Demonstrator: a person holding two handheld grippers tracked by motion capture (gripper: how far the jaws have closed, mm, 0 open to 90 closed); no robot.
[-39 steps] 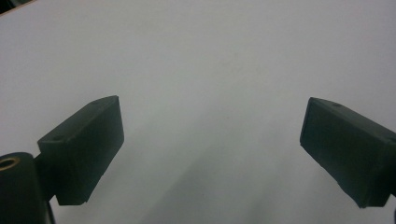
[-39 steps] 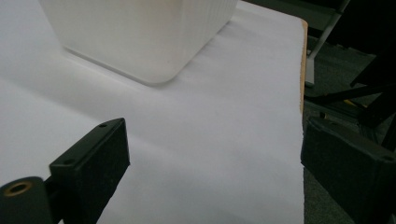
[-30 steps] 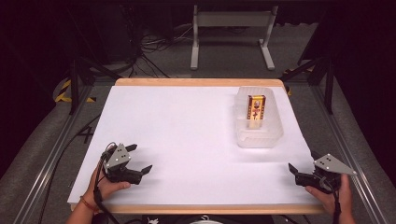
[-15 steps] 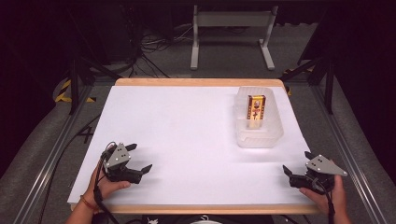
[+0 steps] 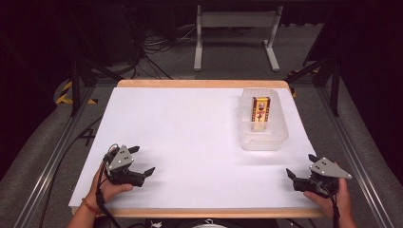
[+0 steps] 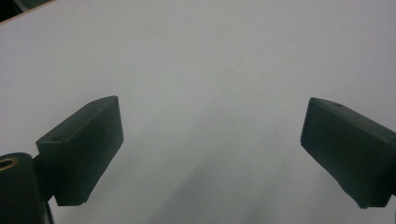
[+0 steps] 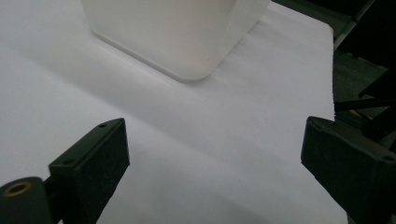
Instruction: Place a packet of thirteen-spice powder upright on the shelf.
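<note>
A clear plastic tub (image 5: 280, 135) stands at the right of the white table (image 5: 190, 128), and an upright yellow and brown packet (image 5: 261, 111) is inside it. My left gripper (image 5: 142, 159) rests open near the front left edge, held by a hand. In the left gripper view its jaws (image 6: 212, 154) stand wide apart over bare white table. My right gripper (image 5: 300, 165) is open at the front right corner, a short way in front of the tub. The tub's near corner (image 7: 173, 32) shows just ahead of the right gripper's spread jaws (image 7: 215, 163).
The table's right edge (image 7: 332, 70) runs close beside the right gripper, with dark floor beyond. A wooden rim (image 5: 199, 83) borders the far side. Metal frame rails (image 5: 351, 156) flank the table, and a grey stand (image 5: 237, 28) sits behind it.
My right gripper has shifted a little to the left, in from the table's right edge. The left gripper, the tub and the packet have not moved.
</note>
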